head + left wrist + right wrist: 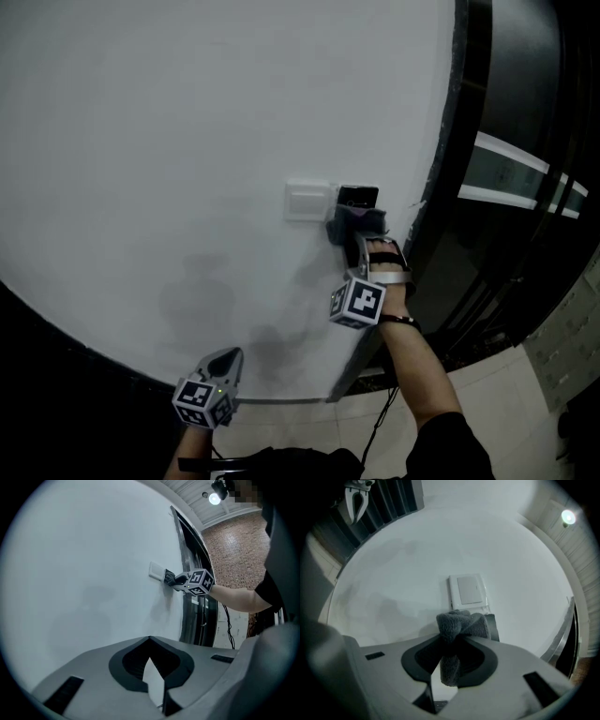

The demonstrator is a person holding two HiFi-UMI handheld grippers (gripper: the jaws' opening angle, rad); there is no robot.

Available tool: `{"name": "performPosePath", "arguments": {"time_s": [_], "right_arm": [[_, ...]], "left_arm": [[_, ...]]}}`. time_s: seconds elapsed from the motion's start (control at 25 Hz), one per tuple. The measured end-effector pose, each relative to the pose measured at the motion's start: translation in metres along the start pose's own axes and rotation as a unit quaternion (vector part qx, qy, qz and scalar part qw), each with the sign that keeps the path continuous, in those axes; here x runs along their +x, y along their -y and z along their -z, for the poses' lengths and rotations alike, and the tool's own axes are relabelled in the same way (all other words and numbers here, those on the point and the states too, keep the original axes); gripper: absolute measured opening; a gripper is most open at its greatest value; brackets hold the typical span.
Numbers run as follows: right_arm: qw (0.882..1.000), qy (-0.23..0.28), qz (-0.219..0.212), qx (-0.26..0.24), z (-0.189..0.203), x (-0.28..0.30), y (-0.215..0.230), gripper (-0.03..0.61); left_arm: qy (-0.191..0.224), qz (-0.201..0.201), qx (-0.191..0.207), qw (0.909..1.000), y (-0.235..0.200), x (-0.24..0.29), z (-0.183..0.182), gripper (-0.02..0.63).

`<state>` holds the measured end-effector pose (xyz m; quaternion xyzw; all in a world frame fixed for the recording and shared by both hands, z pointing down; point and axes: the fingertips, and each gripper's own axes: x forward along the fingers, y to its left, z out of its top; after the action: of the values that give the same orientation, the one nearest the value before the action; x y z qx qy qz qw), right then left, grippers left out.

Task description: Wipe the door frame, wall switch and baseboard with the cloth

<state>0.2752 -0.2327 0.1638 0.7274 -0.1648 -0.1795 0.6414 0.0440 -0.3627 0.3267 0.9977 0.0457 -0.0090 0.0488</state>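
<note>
A white wall switch [307,200] sits on the white wall, with a small black panel [357,198] to its right. My right gripper [359,242] is shut on a bunched grey cloth [354,223], which is pressed against the wall just under the black panel. In the right gripper view the cloth [459,624] bulges out of the shut right gripper [456,638], right below the switch [468,589]. My left gripper [228,359] hangs low by the wall's foot, shut and holding nothing. The dark door frame [466,112] runs down the wall's right edge.
A black glass door with pale bars [511,173] stands beyond the frame. Light floor tiles [309,427] lie below the wall. A thin cable [382,417] hangs under the right arm. In the left gripper view, a brick wall [234,550] shows past the door.
</note>
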Motion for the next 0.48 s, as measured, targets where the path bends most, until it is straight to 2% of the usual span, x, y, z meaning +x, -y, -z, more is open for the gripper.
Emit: {"name": "performPosePath", "arguments": {"time_s": [0.24,0.32,0.48], "right_arm": [[0.999,0.023,-0.041,0.019,-0.006,-0.017,-0.021,0.083],[0.999,0.04,-0.022,0.023,-0.018,-0.024,0.0,0.083],[0.995,0.077,0.046,0.037,-0.057,-0.036,0.081,0.083]], "left_arm": [[0.003,-0.003,-0.004,1.0,-0.002,-0.01,0.003,0.002],[0.004,-0.006,-0.005,1.0,-0.006,-0.013,0.003,0.002],[0.015,-0.014,-0.012,0.9997,-0.015,-0.019,-0.005,0.002]]}}
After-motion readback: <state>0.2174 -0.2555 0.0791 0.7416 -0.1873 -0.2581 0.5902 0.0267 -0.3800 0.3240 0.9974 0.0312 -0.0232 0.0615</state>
